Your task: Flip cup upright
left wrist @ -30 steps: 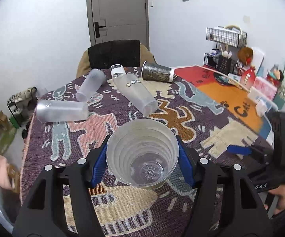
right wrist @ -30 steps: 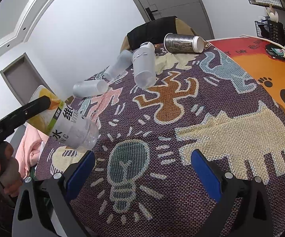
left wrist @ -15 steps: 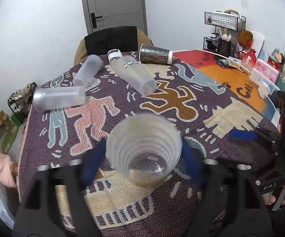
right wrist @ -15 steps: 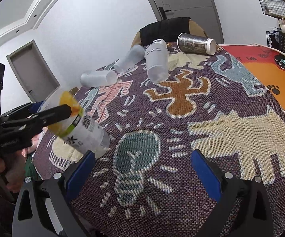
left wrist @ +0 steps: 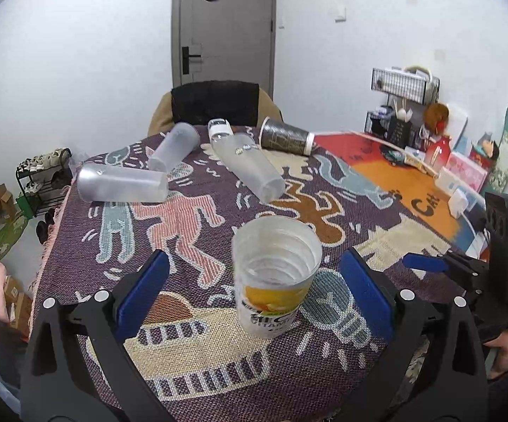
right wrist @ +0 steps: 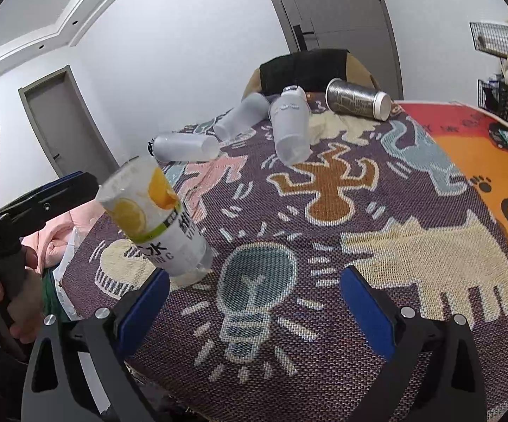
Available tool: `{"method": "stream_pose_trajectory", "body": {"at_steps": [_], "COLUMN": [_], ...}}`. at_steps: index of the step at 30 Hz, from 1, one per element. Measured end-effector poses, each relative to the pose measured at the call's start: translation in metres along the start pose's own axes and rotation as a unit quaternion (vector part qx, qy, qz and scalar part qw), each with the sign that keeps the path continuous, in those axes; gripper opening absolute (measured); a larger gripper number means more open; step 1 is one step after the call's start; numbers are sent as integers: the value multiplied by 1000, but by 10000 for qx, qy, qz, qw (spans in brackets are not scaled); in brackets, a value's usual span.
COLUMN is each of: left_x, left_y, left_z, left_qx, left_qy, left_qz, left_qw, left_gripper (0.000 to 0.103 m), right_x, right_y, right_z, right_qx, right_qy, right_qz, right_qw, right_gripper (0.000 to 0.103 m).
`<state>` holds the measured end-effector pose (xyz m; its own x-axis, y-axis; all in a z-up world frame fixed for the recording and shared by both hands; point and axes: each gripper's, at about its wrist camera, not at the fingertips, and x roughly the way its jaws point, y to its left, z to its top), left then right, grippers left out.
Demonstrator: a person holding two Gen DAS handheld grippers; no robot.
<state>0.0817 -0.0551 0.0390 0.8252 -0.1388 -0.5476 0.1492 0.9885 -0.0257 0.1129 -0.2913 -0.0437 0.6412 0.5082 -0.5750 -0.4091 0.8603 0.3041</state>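
A clear plastic cup with an orange-fruit label (left wrist: 275, 277) stands mouth up on the patterned tablecloth (left wrist: 190, 218). It also shows in the right wrist view (right wrist: 155, 221), where it looks tilted. My left gripper (left wrist: 254, 292) is open, its blue pads on either side of the cup and apart from it. My right gripper (right wrist: 254, 306) is open and empty, low over the cloth to the right of the cup.
Three frosted cups (left wrist: 124, 187) (left wrist: 175, 146) (left wrist: 248, 161) and a dark paper cup (left wrist: 285, 136) lie on their sides at the far end. A chair (left wrist: 215, 103) stands behind the table. A wire rack and clutter (left wrist: 426, 119) sit at the right.
My left gripper has opened and let go of the cup, then drawn back. The cup now stands on the cloth on its own. The right gripper has barely moved.
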Motion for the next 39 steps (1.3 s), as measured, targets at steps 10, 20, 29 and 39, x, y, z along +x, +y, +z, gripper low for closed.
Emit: {"method": "stream_pose_trajectory", "body": {"at_steps": [10, 20, 29, 39], "left_x": [-31, -65, -87, -100], "left_y": [20, 42, 54, 51], "left_z": [-17, -44, -68, -75], "left_qx": [-400, -811, -1081, -947], "left_qy": [-451, -833, -963, -1073], "left_qz": [161, 407, 538, 680], "left_qw": [9981, 9924, 9880, 9874], "left_gripper": [97, 97, 97, 97], "right_x": [-14, -33, -45, -56], "right_y": [22, 39, 53, 66], "right_z": [0, -3, -11, -21], "right_qx": [-271, -413, -547, -658], "right_qy": [-209, -608, -785, -854], "right_qz": [23, -41, -115, -187], "right_qw": [9994, 9973, 9953, 9940], "right_gripper": [95, 95, 95, 95]}}
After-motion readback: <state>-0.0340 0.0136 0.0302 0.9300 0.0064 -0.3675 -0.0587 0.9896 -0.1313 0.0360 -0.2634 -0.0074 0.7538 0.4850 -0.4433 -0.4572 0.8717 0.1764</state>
